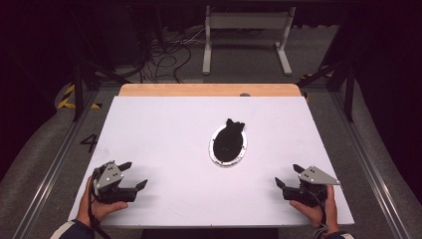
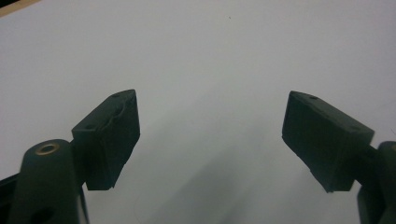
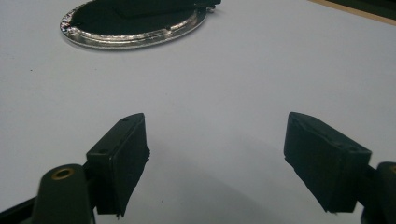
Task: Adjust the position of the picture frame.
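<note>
On the table (image 1: 164,129): one oval dish (image 1: 228,145), two open tongs.

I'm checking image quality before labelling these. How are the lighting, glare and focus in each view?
High view: the white table is bright and evenly lit, the room around it dark, and the black thing on the oval dish shows no detail. Left gripper view: the jaws of the left gripper are soft-edged, with a faint shadow under them. Right gripper view: the dish rim glints, and the right gripper looks slightly blurred.
</note>
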Motion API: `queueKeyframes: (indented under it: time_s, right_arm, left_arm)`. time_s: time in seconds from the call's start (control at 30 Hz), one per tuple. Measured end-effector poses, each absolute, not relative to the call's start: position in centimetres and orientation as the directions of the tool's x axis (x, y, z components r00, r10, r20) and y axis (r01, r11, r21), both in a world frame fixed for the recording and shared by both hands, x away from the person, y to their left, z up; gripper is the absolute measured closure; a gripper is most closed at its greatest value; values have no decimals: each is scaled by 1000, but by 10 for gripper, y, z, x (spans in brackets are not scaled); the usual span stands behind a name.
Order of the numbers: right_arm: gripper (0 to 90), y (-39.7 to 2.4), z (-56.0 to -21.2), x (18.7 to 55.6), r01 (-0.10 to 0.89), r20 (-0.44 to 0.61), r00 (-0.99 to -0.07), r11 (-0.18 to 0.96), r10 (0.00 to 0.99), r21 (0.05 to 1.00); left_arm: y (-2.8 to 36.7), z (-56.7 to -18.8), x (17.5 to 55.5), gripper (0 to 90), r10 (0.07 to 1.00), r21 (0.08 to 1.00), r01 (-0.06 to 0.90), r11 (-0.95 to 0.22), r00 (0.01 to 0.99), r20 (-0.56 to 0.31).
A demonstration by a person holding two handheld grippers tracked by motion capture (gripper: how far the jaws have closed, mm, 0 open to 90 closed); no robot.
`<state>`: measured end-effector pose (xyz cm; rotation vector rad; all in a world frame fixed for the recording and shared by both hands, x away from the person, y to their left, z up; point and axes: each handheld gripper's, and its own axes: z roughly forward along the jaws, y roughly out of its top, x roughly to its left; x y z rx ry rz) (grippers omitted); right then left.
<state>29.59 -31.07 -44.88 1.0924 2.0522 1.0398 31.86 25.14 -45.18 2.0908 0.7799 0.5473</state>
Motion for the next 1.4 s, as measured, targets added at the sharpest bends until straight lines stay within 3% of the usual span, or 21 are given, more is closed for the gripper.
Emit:
queueKeyframes:
  time_s: [0.07,0.3,0.67,1.03,1.17,1.4]
  right_arm:
    - [244,-311,-449,296,403,-129,-493,358,860,843]
    - [540,-307,-446,299,386,-104,-540,356,835,851]
    - [895,-303,-438,318,398,-38,-578,323,815,859]
    - [900,-283,-427,355,374,-45,-593,324,804,869]
    - [900,-276,-422,365,366,-41,-602,322,797,873]
    - [900,-266,-417,387,383,-22,-591,304,807,872]
  left_arm:
    - [251,-452,317,233,692,813,337,-474,714,107]
    - [252,-452,316,275,675,826,311,-471,729,110]
    - [245,-454,316,586,616,802,317,-507,784,80]
    - [236,-455,316,842,577,780,311,-543,813,78]
    - [234,-455,317,892,574,778,314,-545,816,73]
    - [228,-456,319,900,555,768,314,-558,829,65]
